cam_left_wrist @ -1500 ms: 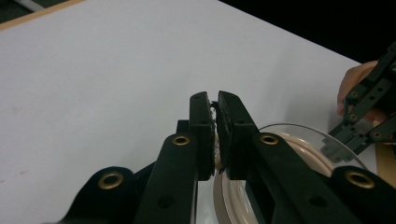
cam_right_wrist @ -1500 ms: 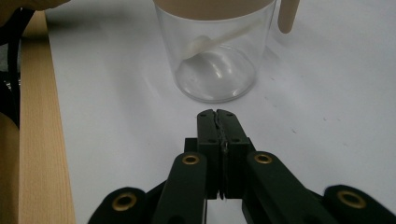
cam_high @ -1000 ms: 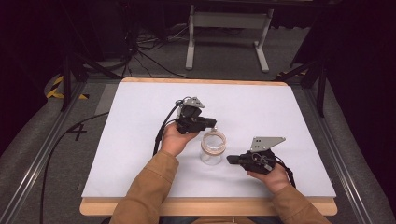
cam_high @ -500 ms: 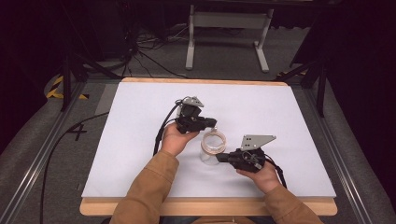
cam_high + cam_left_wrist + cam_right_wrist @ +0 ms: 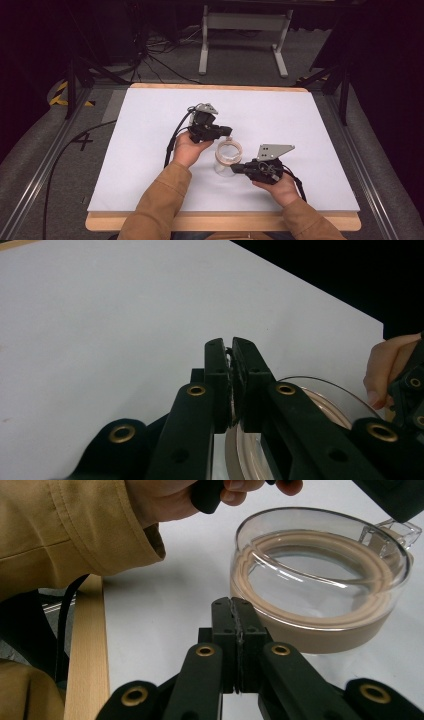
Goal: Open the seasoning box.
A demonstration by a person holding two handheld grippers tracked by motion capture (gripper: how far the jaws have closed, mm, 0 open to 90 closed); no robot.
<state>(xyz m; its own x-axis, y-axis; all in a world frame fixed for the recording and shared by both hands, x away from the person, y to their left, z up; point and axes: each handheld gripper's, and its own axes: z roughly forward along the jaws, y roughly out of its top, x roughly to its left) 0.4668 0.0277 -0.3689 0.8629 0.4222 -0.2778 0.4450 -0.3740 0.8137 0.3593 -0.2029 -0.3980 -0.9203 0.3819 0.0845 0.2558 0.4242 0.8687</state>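
With the left gripper (image 5: pixel 227 131) pinching the jar's (image 5: pixel 226 159) far rim, the right gripper (image 5: pixel 236 169), jaws closed on nothing, is nosing against its near side, the lid (image 5: pixel 320 572) not yet off.

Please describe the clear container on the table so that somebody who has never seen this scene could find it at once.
Look at the white table, near its middle and toward the person's edge. Between the left gripper and the right gripper stands a clear round jar. A tan ring at its mouth sets it apart from the black grippers beside it.
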